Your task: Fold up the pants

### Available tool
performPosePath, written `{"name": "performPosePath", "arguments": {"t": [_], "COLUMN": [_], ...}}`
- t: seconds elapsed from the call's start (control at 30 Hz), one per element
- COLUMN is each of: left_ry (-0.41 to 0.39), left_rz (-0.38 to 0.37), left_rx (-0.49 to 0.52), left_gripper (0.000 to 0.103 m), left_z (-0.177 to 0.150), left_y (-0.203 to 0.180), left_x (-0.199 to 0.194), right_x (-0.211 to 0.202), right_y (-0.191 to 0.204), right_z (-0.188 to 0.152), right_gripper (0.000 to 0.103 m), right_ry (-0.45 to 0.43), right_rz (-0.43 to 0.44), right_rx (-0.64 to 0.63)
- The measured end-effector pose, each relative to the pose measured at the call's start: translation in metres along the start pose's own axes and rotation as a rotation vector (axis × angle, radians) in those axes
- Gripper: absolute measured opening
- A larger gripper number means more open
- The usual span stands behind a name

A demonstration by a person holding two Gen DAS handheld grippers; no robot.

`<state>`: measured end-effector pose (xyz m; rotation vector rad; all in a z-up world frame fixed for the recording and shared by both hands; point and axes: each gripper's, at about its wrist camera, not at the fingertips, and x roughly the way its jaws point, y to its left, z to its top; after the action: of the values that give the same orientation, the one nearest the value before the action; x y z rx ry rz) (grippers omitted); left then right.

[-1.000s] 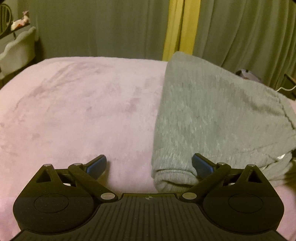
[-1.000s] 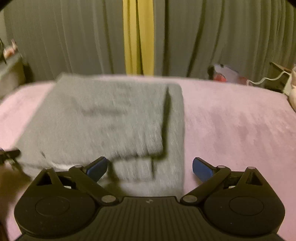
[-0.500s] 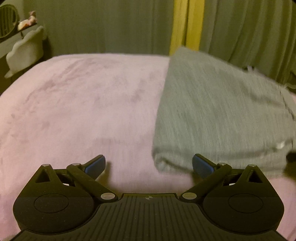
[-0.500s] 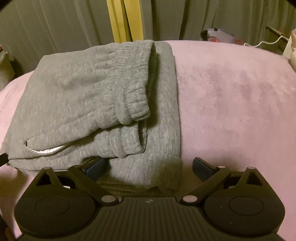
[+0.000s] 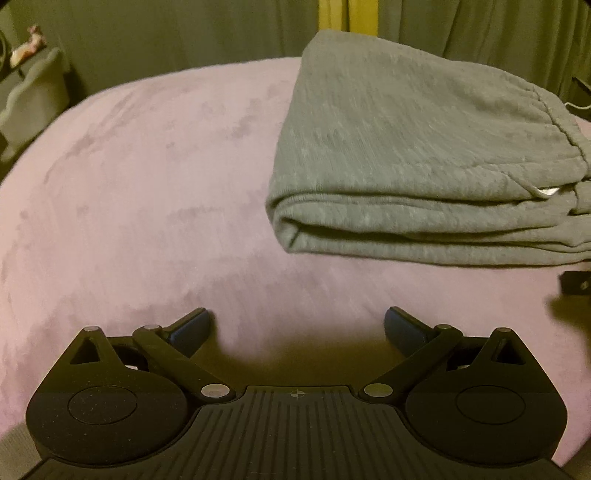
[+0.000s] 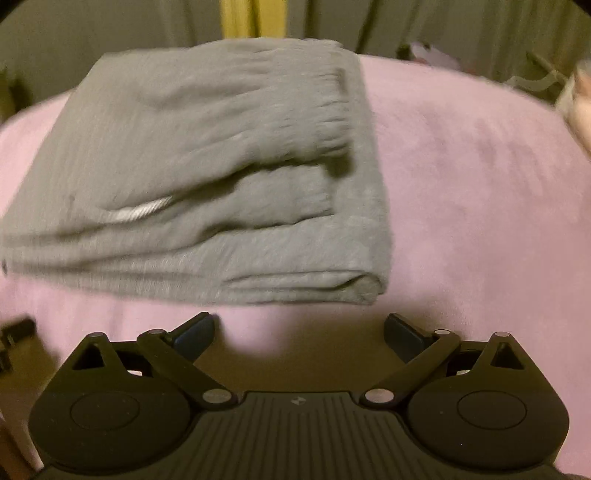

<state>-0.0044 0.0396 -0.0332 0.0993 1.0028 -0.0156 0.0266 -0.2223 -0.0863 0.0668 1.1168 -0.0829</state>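
Grey sweatpants (image 5: 406,155) lie folded in a flat stack on the pink blanket (image 5: 147,177). In the right wrist view the same pants (image 6: 207,166) show their gathered waistband on top and a white drawstring (image 6: 136,212) poking out at the near side. My left gripper (image 5: 297,328) is open and empty, a short way in front of the stack's near left corner. My right gripper (image 6: 299,328) is also open and empty, just clear of the stack's near edge. Neither touches the cloth.
Dark green curtains with a yellow strip (image 5: 347,14) hang behind the bed. A pale chair back (image 5: 33,99) stands at the far left. Clutter and a white cable (image 6: 535,77) sit off the bed's far right. Bare blanket (image 6: 480,177) lies right of the pants.
Both grippers have pulled back toward me, off the pants; the stack's near edge, earlier between the fingers, now lies ahead of them. The pants stay put.
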Motion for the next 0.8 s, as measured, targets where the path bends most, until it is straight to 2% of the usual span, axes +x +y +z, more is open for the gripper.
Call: {"name": "performPosePath", "arguments": {"t": [0.17,0.33,0.43,0.8], "left_ry": [-0.054,-0.151,-0.183,-0.125], "left_rz": [-0.013,-0.033,-0.029,-0.062], "left_rx": [0.035,0.057,0.051,0.02], "left_gripper": [0.103,0.103,0.103,0.103], "left_z": [-0.005,-0.007,-0.006,-0.004], "left_y": [-0.011,-0.02,-0.022,-0.017], "left_x": [-0.011,-0.022,-0.023,-0.01], "right_x": [-0.016,-0.026,-0.028,-0.018], "right_y": [0.028,0.036,0.033,0.029], "right_z": [-0.018,-0.025,-0.025,-0.019], "right_gripper": [0.099,0.099,0.099,0.099], "right_ry": [-0.093,-0.167,-0.182,-0.177], "right_rz": [0.025,0.012,0.011,0.04], "right_rx": [-0.11,-0.109,-0.075,-0.028]}}
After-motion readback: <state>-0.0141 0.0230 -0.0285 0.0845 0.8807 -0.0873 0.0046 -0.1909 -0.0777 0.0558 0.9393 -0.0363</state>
